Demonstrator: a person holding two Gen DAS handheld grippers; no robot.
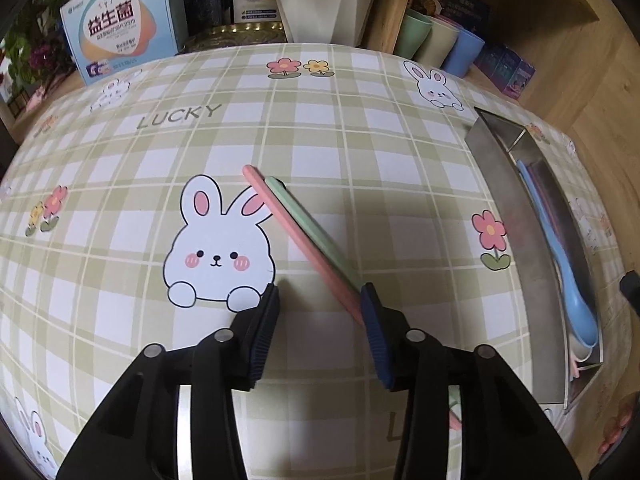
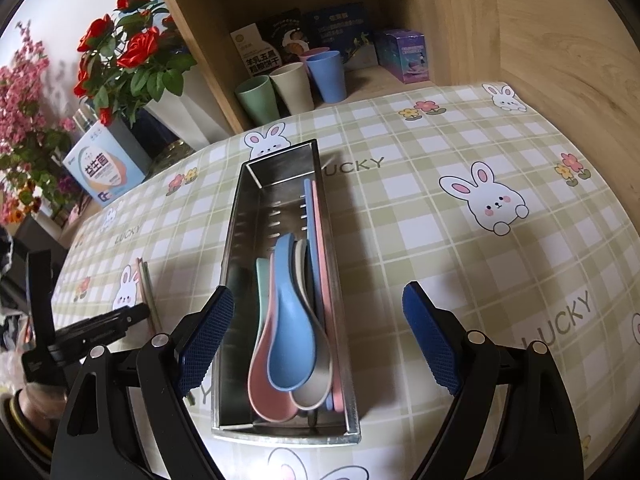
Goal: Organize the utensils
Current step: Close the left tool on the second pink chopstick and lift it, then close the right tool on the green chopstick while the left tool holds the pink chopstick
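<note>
Down to the final pair, nearly tidied!

Still out on the cloth: pink plastic chopstick [image 1: 298, 240] and mint-green plastic chopstick [image 1: 316, 232], side by side, slanting across the green-checked bunny tablecloth [image 1: 360, 120]. Already stowed in the long stainless-steel utensil tray [image 2: 240, 240]: pastel blue spoon [image 2: 292, 320], pink spoon [image 2: 262, 380], beige spoon [image 2: 312, 392], plus blue and pink sticks along its right wall. Hovering low over the loose pair, left gripper [image 1: 320, 292], jaws parted, right pad just touching the pink stick's near end, nothing clamped. Poised above the tray's near end, right gripper [image 2: 318, 302], spread wide, empty. Left to do, by the look of it: pinch that pair, carry across, drop in beside the rest.
</note>
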